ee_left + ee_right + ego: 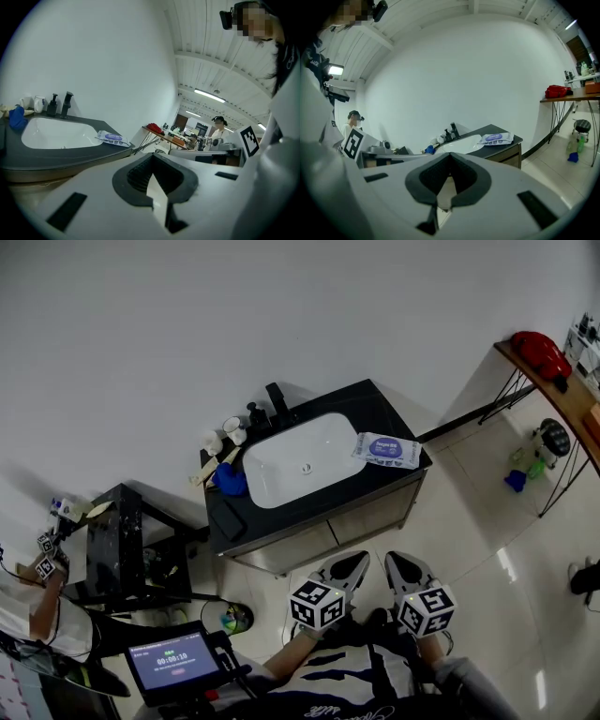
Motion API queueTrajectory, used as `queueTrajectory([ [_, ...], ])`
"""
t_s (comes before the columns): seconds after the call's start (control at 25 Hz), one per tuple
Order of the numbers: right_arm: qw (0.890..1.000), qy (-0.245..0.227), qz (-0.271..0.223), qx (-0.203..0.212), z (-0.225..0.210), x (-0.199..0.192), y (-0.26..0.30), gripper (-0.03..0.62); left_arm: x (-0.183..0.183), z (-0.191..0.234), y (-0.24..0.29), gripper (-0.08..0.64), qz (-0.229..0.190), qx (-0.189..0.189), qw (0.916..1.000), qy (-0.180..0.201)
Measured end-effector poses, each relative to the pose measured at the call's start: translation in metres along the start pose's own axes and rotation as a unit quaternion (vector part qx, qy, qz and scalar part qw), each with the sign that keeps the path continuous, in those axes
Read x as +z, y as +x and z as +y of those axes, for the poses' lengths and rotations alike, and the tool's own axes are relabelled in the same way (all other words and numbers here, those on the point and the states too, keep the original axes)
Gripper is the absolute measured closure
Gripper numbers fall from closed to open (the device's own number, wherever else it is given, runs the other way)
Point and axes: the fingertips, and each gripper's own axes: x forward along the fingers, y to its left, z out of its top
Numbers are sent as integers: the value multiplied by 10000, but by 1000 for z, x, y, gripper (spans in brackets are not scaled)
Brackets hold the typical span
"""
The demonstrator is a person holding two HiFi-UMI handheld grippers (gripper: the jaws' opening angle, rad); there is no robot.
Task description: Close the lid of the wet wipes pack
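Room: pale tiled floor (469, 521) and plain white wall (281, 306); I'm looking steeply down from the head view.
Left gripper (360, 559): nearest, low in frame, pointed at the vanity. In its own view I read the jaws as together, with nothing between them.
Right gripper (393, 560): just beside the left one, same heading. Jaws together too, nothing held.
Screen (172, 660): lit tablet at lower left, close to the person's body.
Countertop (375, 409): black slab on a cabinet against the wall, well apart from both grippers.
Wet wipes pack (386, 450): lies flat on the countertop's right end, just beside the sink. I can't tell from any view whether it's open or closed, too small.
Sink (328, 442): white basin set into the countertop.
Blue cloth (230, 481): at the basin's left edge.
Back edge: black faucet (279, 401), dark soap dispenser (256, 415), and 2 white cups (234, 430) to its left.
Far right: wooden shelf (562, 395) on thin black legs, red bag (539, 352) on top.
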Motion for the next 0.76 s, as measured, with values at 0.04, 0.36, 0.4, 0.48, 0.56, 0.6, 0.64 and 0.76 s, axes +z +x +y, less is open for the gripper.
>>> queueTrajectory([
  [0.04, 10000, -1, 1, -16, 2, -1, 0, 594, -1, 0, -1, 560, 15, -30, 10000, -2],
  [0.36, 9997, -89, -189, -160, 7, 0, -10, 594, -8, -10, -1, 560, -27, -253, 9997, -19],
  [0.4, 9996, -94, -206, -186, 6, 1, -11, 594, -8, -11, -1, 560, -23, -275, 9996, -25],
  [0.48, 9995, -102, -228, -217, 5, 1, -14, 594, -9, -12, 0, 560, -10, -304, 9995, -26],
  [0.56, 9994, -117, -233, -231, 5, 1, -15, 594, -9, -12, -1, 559, -22, -306, 9995, -41],
  [0.6, 9994, -126, -234, -235, 5, 1, -16, 594, -8, -12, -2, 560, -33, -301, 9995, -56],
  [0.64, 9993, -134, -240, -238, 6, 1, -16, 594, -8, -11, -2, 560, -42, -294, 9995, -71],
  [0.76, 9992, -153, -272, -255, 7, 2, -18, 594, -7, -9, -4, 560, -53, -276, 9995, -112],
])
